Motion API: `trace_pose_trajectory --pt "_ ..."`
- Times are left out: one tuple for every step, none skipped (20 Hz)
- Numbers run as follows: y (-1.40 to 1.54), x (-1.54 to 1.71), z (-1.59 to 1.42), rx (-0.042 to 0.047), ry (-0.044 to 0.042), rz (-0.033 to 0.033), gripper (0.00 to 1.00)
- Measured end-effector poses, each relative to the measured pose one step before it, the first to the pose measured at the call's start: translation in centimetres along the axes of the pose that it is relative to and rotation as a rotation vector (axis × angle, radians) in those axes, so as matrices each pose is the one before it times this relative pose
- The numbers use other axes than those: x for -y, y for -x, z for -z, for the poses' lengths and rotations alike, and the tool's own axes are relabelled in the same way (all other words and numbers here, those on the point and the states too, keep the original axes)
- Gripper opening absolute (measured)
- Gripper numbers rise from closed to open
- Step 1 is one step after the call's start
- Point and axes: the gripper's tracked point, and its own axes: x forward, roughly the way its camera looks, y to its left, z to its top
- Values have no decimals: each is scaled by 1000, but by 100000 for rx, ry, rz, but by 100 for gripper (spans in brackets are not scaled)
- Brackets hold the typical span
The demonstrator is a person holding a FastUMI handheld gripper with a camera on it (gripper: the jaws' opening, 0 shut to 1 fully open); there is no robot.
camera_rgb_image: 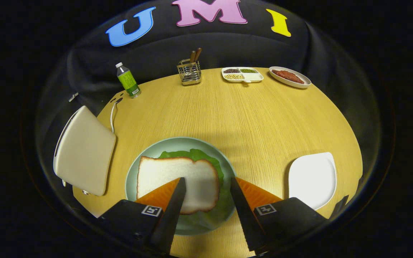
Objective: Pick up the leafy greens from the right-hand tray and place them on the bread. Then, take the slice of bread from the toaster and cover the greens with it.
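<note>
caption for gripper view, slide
Open gripper above bread covering greens on plate.

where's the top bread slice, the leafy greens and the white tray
bread slice [177,179], gripper view, middle of its white face
leafy greens [196,155], gripper view, leaf edge showing beyond the slice
white tray [312,177], gripper view, bare middle
gripper [206,186], gripper view, fingers open above the slice
</note>
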Motion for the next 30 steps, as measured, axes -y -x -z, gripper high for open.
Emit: trace_pose_trajectory --pt "136 210 -228 966 3037 1428 82" --pt "169 183 -160 936 2466 725 89" --pt "223 -41 -180 1159 1341 -507 95" --pt "322 -210 -393 1252 738 -740 100" --pt "348 52 -413 1462 941 -239 100" --pt "444 30 -380 1510 1205 -132 100" --pt "428 104 -482 1731 1527 -1 100" --pt "325 -136 -33 1552 1379 -372 100" --pt "568 -53 -635 1403 1151 -775 100" --pt "684 -83 -757 1804 820 -1160 100" --pt "723 -100 -948 2151 418 -1281 100" --pt "790 13 -932 2447 241 -1233 100" --pt "786 -45 -1030 2260 279 -1386 100" --pt "855 35 -1011 2145 498 -1218 100" --pt "847 160 -1093 2229 990 -1304 100" --pt "1009 313 -1358 2988 1536 -1075 100" --pt "711 368 -1327 2772 1492 -1101 100" --pt "800 378 -1094 2352 1263 -901 100" --pt "750 430 -1167 2388 719 -918 100" --pt "879 458 -966 2184 139 -816 100" --pt "713 422 -984 2115 8 -639 100" --pt "782 467 -819 1861 -59 -509 100" --pt "624 513 -821 1732 -298 -369 100" --pt "660 539 -773 1989 -167 -294 100" --pt "794 577 -761 1765 0 -51 100" --pt "792 600 -714 1740 208 149 100" --pt "823 641 -662 1600 40 405 100" --pt "434 971 -408 1488 -398 596 100" --pt "729 561 -722 2049 -329 655 100" --pt "702 684 -646 1758 -119 1054 100"
